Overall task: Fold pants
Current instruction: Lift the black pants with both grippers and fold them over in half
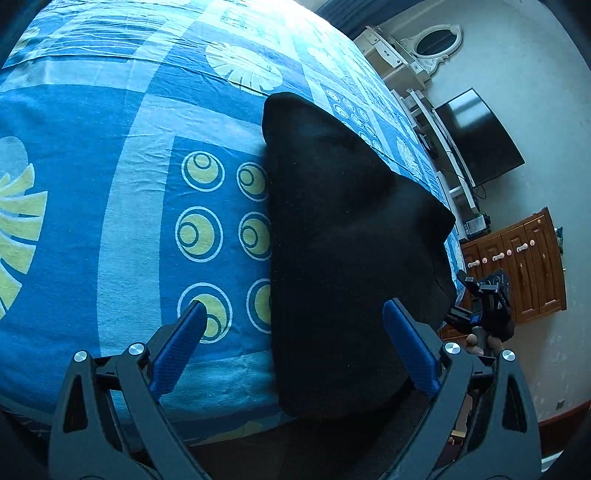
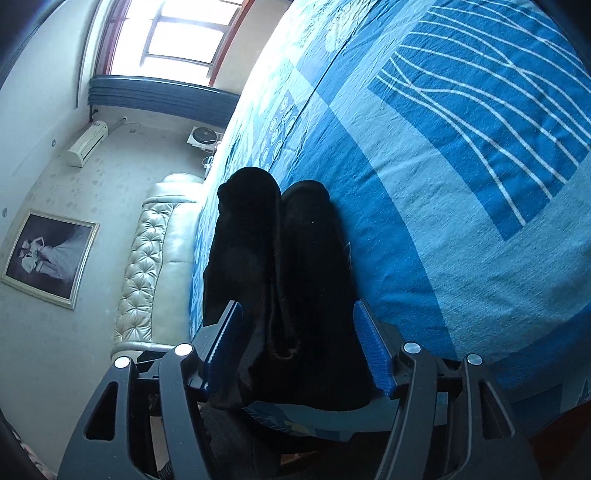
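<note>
The black pants [image 1: 343,236] lie on a blue patterned bedsheet [image 1: 110,192], near the bed's edge. My left gripper [image 1: 295,339] is open, its blue pads spread wide, with the pants' near end between them on the right side. In the right wrist view the pants [image 2: 280,258] show as two dark legs side by side, stretching away along the bed's edge. My right gripper [image 2: 295,347] is open with the pants' end lying between its blue fingers [image 2: 371,347]. The right gripper also shows at the far end in the left wrist view [image 1: 484,302].
The sheet [image 2: 461,166] spreads wide beside the pants. A tufted headboard [image 2: 155,258], a framed picture [image 2: 48,258] and a window [image 2: 177,33] lie beyond the bed's edge. A TV [image 1: 476,136] and a wooden cabinet [image 1: 524,266] stand off the bed's other end.
</note>
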